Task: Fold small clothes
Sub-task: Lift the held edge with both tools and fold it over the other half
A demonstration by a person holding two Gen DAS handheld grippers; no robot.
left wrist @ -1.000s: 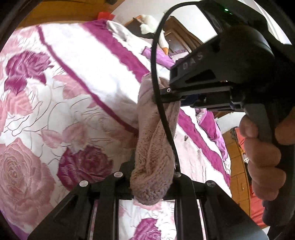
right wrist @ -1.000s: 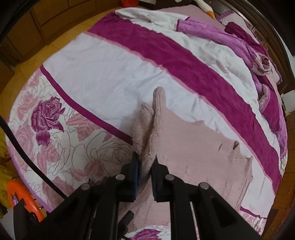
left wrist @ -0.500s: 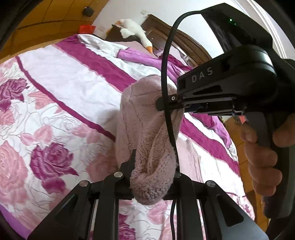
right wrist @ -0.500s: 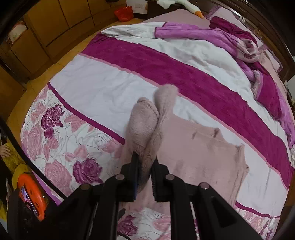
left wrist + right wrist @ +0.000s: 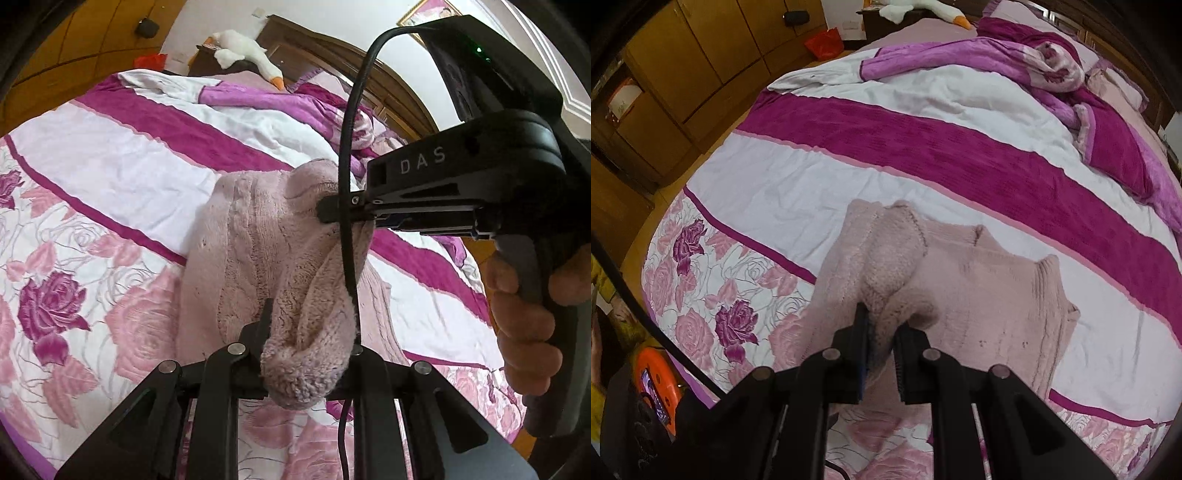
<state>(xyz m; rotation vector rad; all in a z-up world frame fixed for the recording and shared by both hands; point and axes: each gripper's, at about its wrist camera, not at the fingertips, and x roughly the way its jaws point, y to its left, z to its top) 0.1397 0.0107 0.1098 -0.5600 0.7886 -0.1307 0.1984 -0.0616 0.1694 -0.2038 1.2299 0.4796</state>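
Observation:
A small pale pink knitted sweater (image 5: 990,295) lies on the bed, with its near left part lifted. My left gripper (image 5: 306,347) is shut on a bunched fold of the sweater (image 5: 258,251). My right gripper (image 5: 881,332) is shut on the same lifted edge. In the left wrist view the right gripper (image 5: 332,212) comes in from the right and pinches the sweater just above my left fingers. The rest of the sweater lies flat to the right, collar (image 5: 1049,280) toward the far side.
The bed cover (image 5: 923,147) has white and magenta stripes and pink roses near the front. A crumpled purple blanket (image 5: 1052,70) and a toy goose (image 5: 243,51) lie at the head. Wooden cupboards (image 5: 683,55) stand to the left. An orange device (image 5: 653,384) shows at lower left.
Both grippers have risen with the sweater edge, pulling more of the sweater off the bed and opening the fold wider. The views now take in more of the bed's far end.

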